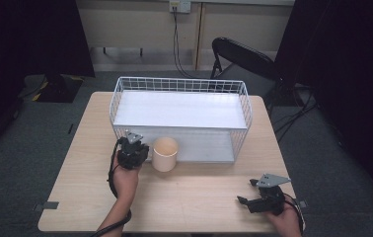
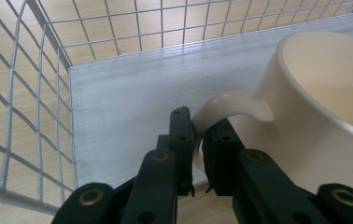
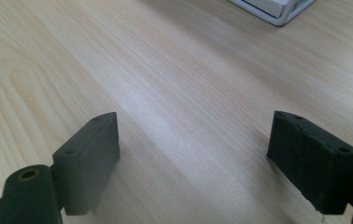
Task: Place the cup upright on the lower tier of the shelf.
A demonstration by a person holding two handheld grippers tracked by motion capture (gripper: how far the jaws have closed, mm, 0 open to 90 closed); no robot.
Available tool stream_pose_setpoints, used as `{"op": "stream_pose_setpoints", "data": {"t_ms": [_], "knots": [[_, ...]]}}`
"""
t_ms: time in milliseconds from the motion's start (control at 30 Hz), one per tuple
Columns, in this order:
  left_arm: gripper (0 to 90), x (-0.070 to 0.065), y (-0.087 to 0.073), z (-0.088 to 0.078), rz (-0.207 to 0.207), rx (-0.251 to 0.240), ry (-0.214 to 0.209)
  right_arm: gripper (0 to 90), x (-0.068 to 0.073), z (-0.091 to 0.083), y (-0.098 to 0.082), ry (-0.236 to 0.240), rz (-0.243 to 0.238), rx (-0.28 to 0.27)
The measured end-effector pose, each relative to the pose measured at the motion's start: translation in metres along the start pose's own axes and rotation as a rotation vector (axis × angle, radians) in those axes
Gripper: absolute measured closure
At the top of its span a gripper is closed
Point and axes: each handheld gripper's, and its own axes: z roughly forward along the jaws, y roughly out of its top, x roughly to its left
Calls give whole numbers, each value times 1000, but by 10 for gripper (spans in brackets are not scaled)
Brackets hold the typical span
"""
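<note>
— Where did the cream ceramic mug [image 1: 165,153] sit?
— On the pale wooden table [image 1: 194,197], at the open front of the white wire basket [image 1: 180,114], just right of my left gripper [image 2: 198,140].
— Your grip?
— Jaws clenched on its curved handle [image 2: 226,105]. My right gripper [image 3: 198,158] hung wide, holding nothing, well apart.

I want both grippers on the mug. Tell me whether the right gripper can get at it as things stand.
Probably yes. The right gripper is open over bare table, with nothing between it and the mug. The left gripper is clamped on the handle, so only the mug's right side looks free.
</note>
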Motion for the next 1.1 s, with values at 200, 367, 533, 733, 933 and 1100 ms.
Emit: {"op": "stream_pose_setpoints", "data": {"t_ms": [200, 367, 533, 733, 933, 1100], "knots": [[841, -1, -2, 2, 0, 1, 26, 161, 0, 0, 0, 0, 0, 0], [847, -1, -2, 5, -15, -9, 29, 161, 0, 0, 0, 0, 0, 0], [848, -3, 0, 9, -27, -18, 37, 161, 0, 0, 0, 0, 0, 0], [848, -4, 2, 13, -48, -24, 52, 161, 0, 0, 0, 0, 0, 0], [843, -4, 2, 15, -66, -39, 76, 161, 0, 0, 0, 0, 0, 0], [830, -3, 1, 13, -59, -24, 55, 161, 0, 0, 0, 0, 0, 0]]}}
